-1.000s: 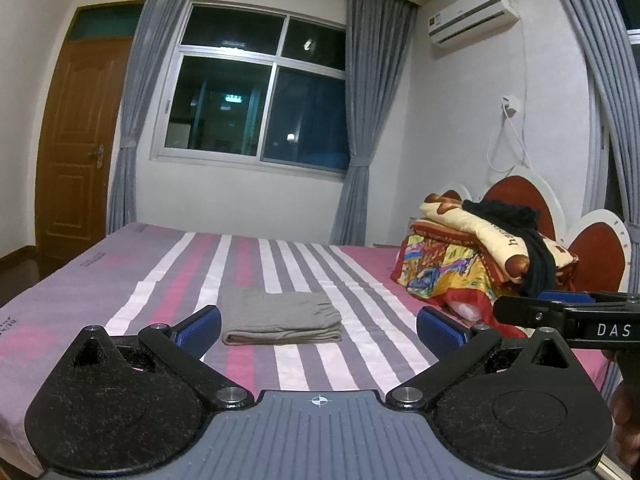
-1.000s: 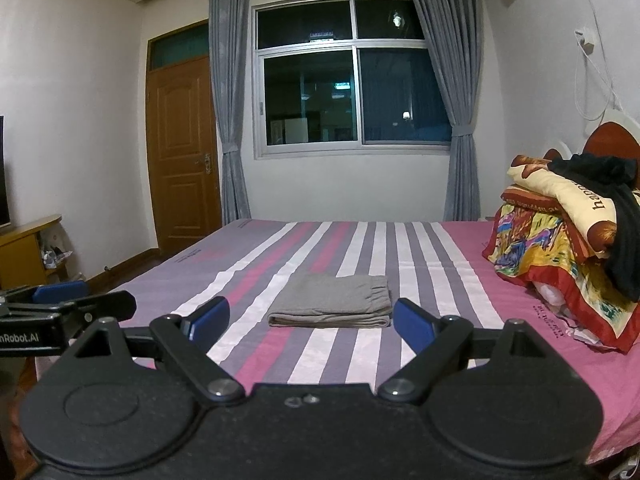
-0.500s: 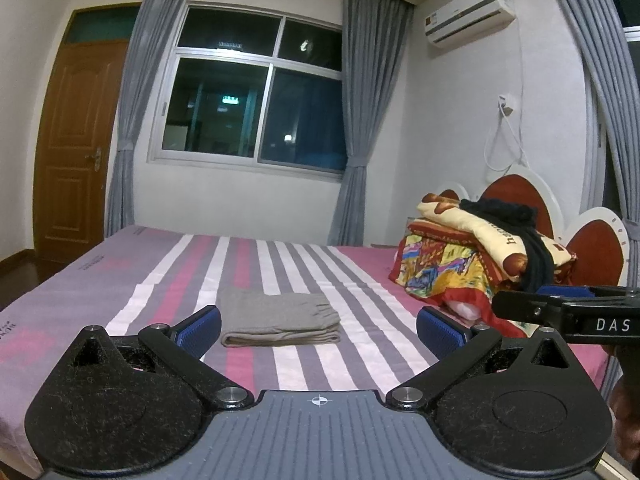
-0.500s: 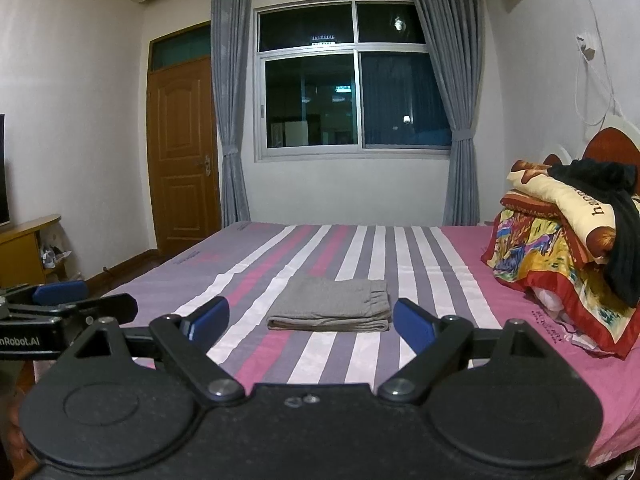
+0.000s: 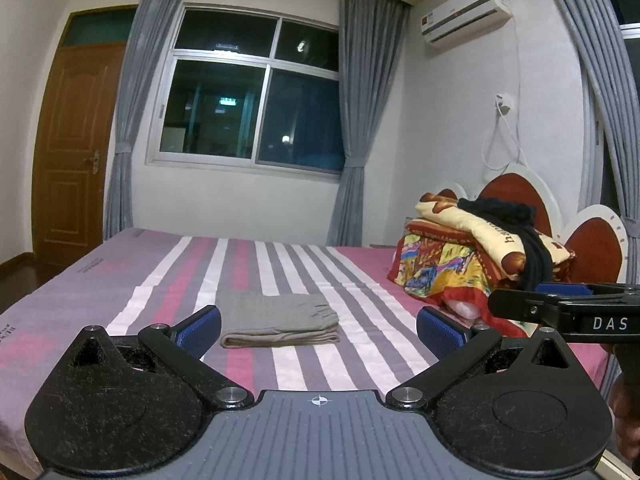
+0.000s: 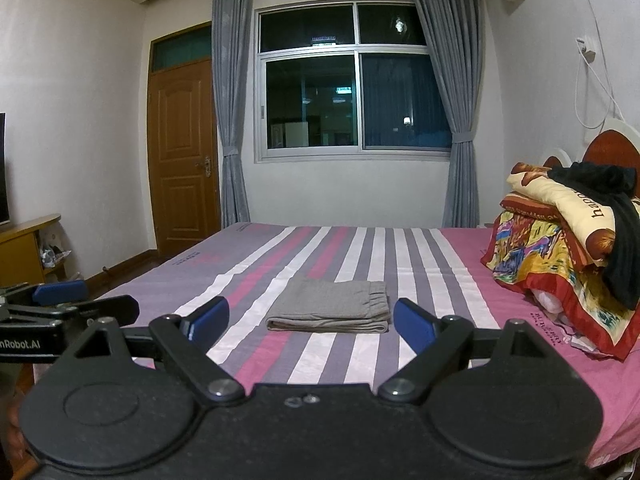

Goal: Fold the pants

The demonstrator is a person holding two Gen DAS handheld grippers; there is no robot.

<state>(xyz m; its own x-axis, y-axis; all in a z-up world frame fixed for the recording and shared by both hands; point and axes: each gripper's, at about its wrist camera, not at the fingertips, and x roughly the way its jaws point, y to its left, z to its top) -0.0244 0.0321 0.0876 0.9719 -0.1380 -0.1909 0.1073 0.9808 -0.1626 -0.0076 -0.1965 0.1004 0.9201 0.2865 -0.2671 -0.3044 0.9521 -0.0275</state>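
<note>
Beyond spread fingers (image 5: pixel 199 325), folded pants (image 5: pixel 280 322).

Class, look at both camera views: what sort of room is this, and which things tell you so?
Very likely a home bedroom: a large bed with a striped sheet, folded quilts piled by its headboard, and folded grey pants lying on the bed.

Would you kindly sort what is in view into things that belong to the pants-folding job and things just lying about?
Job:
grey pants, folded on the striped bed
left hand-held gripper, open
right hand-held gripper, open

Lying about:
pile of colourful quilts
black garment draped on it
</note>
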